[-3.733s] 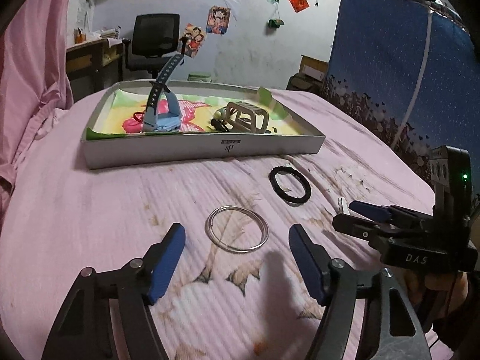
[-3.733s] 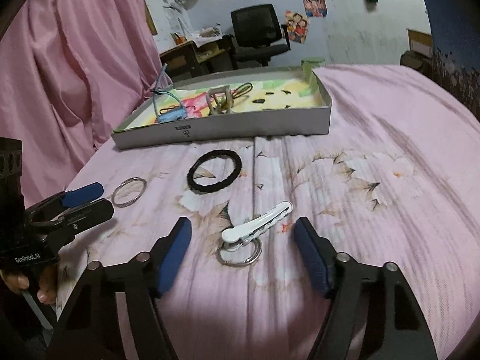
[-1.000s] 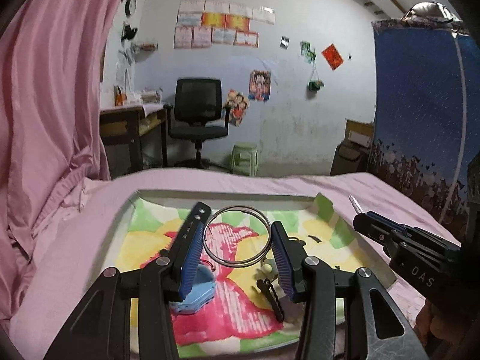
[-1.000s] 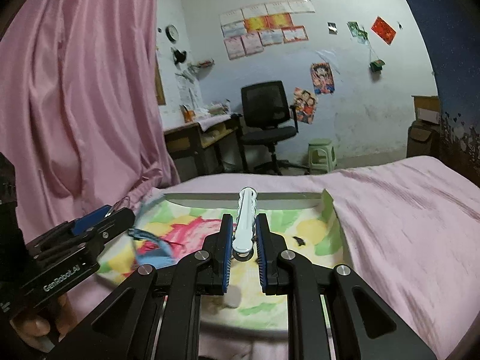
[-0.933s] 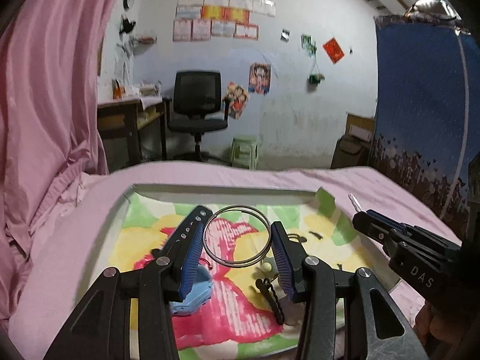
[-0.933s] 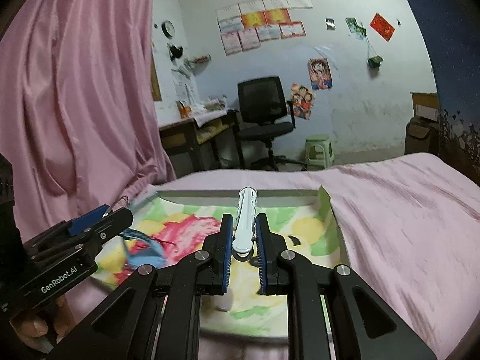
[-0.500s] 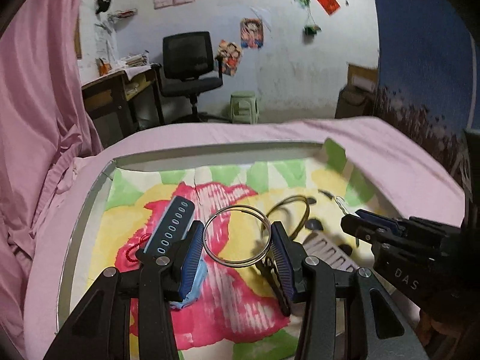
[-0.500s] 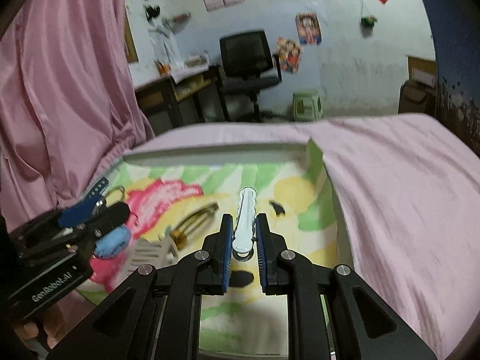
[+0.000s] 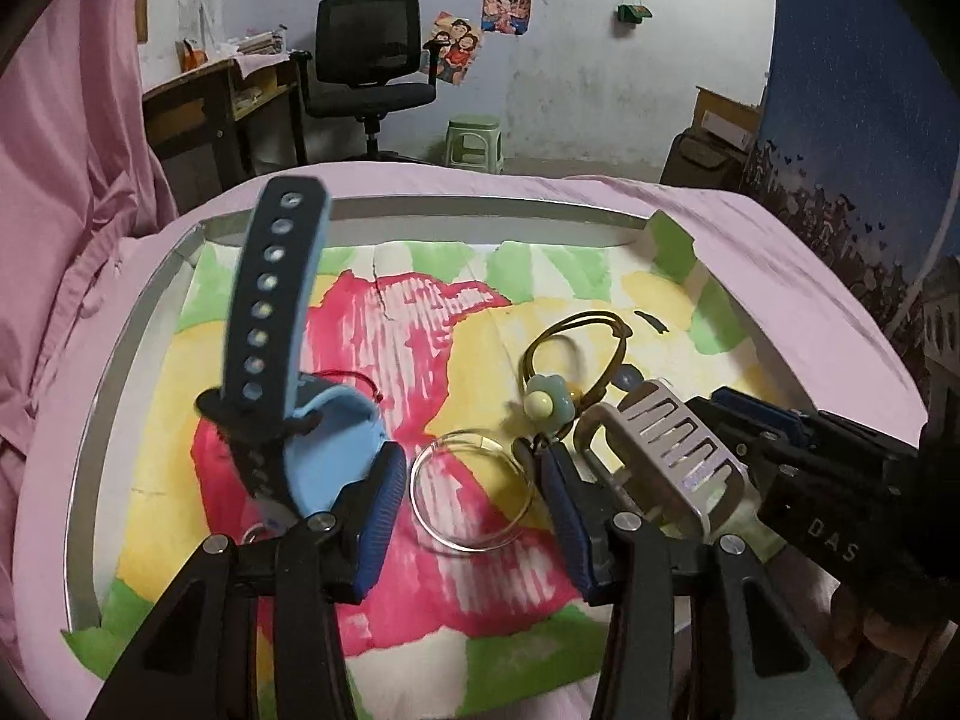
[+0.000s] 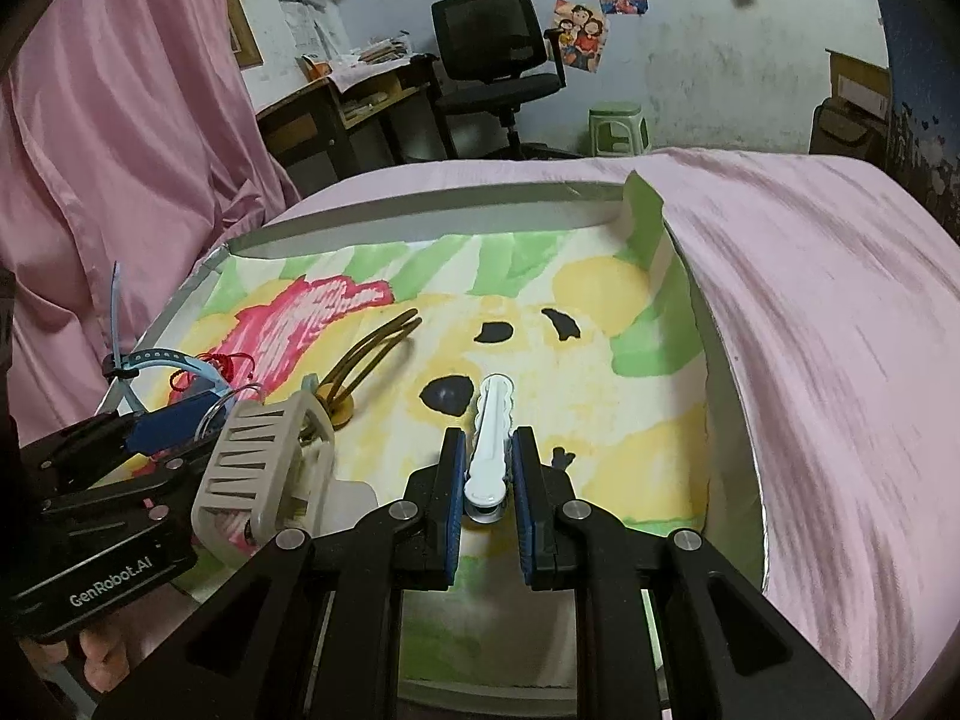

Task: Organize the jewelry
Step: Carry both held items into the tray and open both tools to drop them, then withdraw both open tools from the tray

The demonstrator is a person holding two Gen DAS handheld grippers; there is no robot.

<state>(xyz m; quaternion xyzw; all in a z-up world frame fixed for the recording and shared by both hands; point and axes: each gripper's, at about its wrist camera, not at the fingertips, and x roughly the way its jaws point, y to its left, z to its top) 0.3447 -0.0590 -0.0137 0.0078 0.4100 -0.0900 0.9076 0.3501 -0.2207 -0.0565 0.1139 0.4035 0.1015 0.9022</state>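
My left gripper (image 9: 471,495) is low inside the tray (image 9: 138,312), with the silver bangle (image 9: 474,495) between its blue pads; the jaws look slightly wider than the bangle. It sits beside a blue watch (image 9: 282,360) and a beige claw clip (image 9: 672,456). My right gripper (image 10: 487,483) is shut on a white hair clip (image 10: 491,438), which has a silver ring at its base, and holds it over the tray floor (image 10: 600,372) right of the claw clip (image 10: 258,468).
A flower hair tie with gold loops (image 9: 570,372) lies in the tray's middle. The tray wall (image 10: 726,396) rises on the right. The pink bedspread (image 10: 840,330) surrounds the tray. A chair (image 9: 372,60) and desk stand behind.
Both grippers have dropped from above the tray down into it. The left jaws have widened around the bangle. The right gripper keeps its hold on the white clip.
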